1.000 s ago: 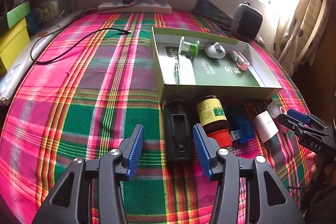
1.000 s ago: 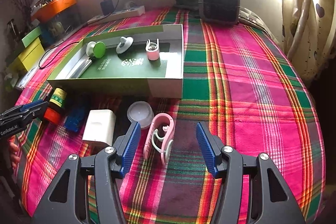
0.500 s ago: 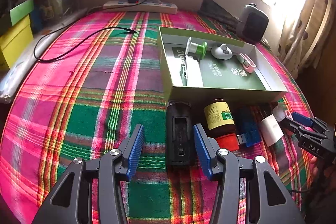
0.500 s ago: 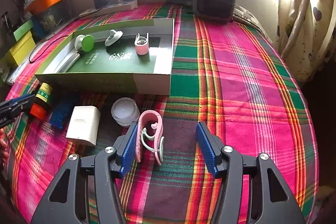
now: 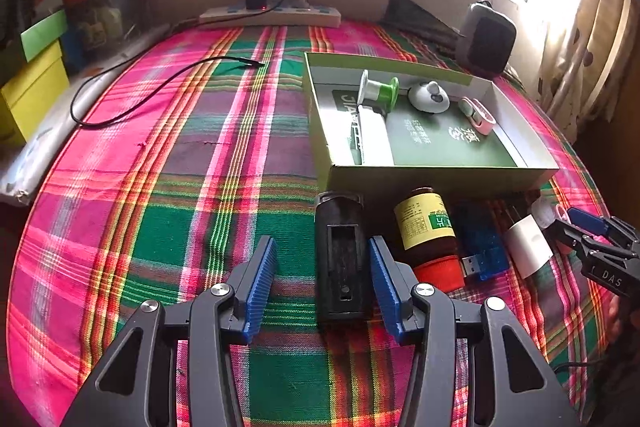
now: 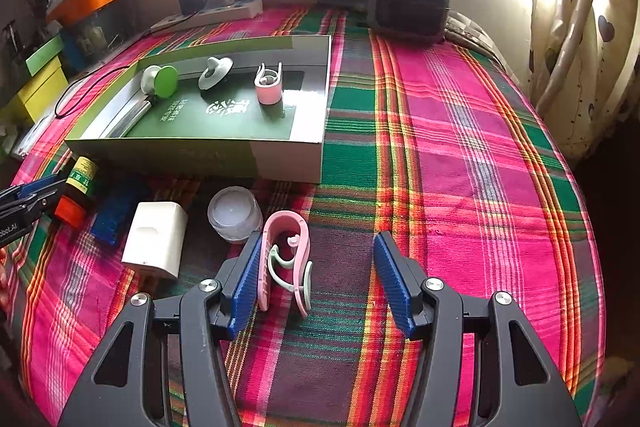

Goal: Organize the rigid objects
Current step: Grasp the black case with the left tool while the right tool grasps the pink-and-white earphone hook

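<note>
Small print on the brown bottle [image 5: 425, 227] label is unreadable.

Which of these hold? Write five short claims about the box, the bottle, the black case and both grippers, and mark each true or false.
1. The spool lies inside the box. True.
2. The bottle stands upright. False: it lies on its side.
3. The black case sits between the left gripper fingers. True; the jaws are closing.
4. The right gripper holds the cube. False: it is open around the pink clip.
5. The box is empty. False.
</note>
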